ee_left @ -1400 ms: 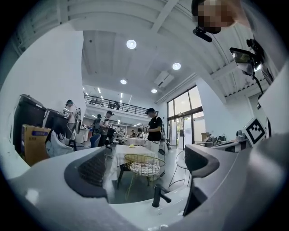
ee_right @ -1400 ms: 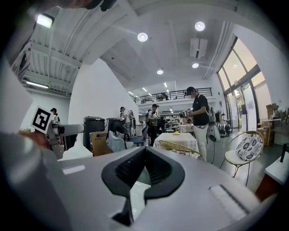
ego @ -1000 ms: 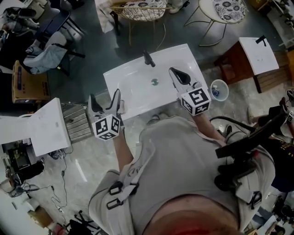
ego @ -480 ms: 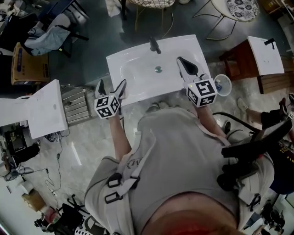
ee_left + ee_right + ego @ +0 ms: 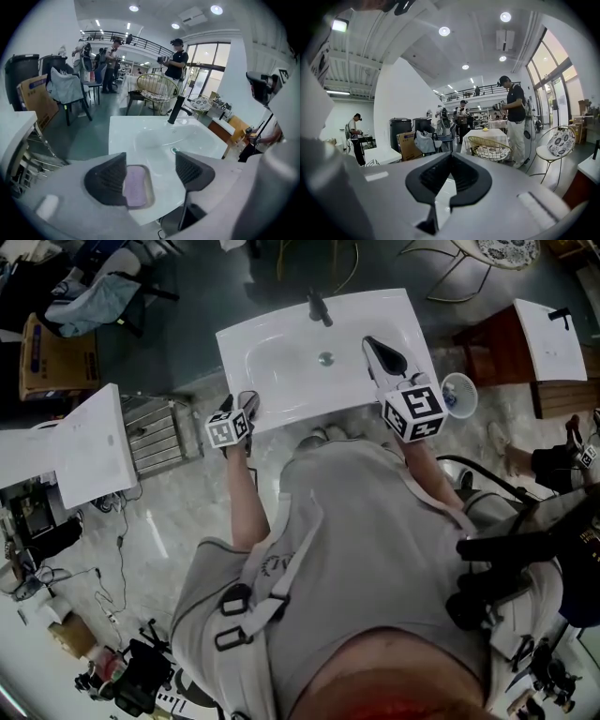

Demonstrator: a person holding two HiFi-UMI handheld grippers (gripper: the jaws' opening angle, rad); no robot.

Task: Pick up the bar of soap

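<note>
In the left gripper view a lavender bar of soap [image 5: 136, 186] lies in a shallow recess at the near left corner of the white sink [image 5: 154, 136]. My left gripper [image 5: 151, 159] straddles it and its jaws are closing. The left pad is right beside the bar, while the right pad stands well apart from it. In the head view the left gripper [image 5: 239, 404] sits at the sink's [image 5: 281, 352] front left edge and hides the soap. My right gripper [image 5: 371, 342] hovers over the sink's right side, with its jaws [image 5: 449, 161] together and nothing between them.
A black faucet [image 5: 319, 307] stands at the sink's back and a drain [image 5: 325, 359] sits mid-basin. A white slab [image 5: 84, 451] and metal rack [image 5: 173, 432] lie to the left, and a white bowl [image 5: 459, 395] to the right. People and a wire chair [image 5: 157, 89] are beyond.
The left gripper has moved forward onto the sink's front left corner and its jaws have narrowed around the soap's spot. The right gripper stays over the sink's right side.
</note>
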